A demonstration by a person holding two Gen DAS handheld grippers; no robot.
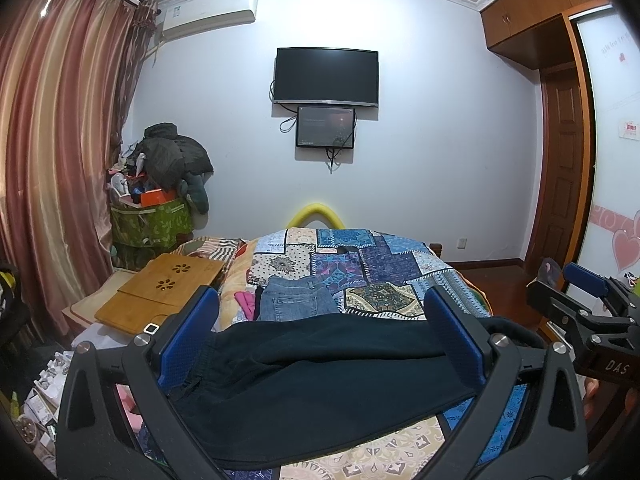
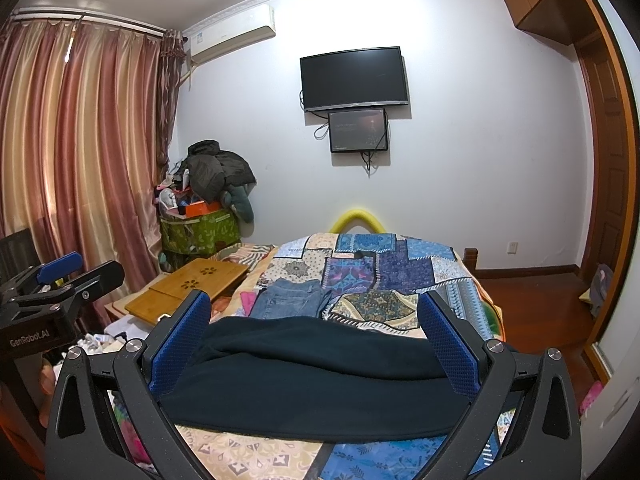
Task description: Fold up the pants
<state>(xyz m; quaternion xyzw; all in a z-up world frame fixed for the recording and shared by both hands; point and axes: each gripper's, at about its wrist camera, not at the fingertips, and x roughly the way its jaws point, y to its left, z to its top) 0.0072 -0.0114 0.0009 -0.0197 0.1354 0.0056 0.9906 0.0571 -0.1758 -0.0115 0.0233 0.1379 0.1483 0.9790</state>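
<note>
Clearly soft and limp, the dark pants (image 1: 320, 380) lie on the patchwork bedspread (image 1: 384, 264) at the near end of the bed, and would likely sag unless taken at the elastic waistband or the hems. The left gripper (image 1: 320, 336) and right gripper (image 2: 314, 340) each stand with jaws wide apart, the cloth between the fingers but not pinched. One dark pair shows, one folded pair of jeans (image 1: 298, 302) beyond it, and two grippers.
</note>
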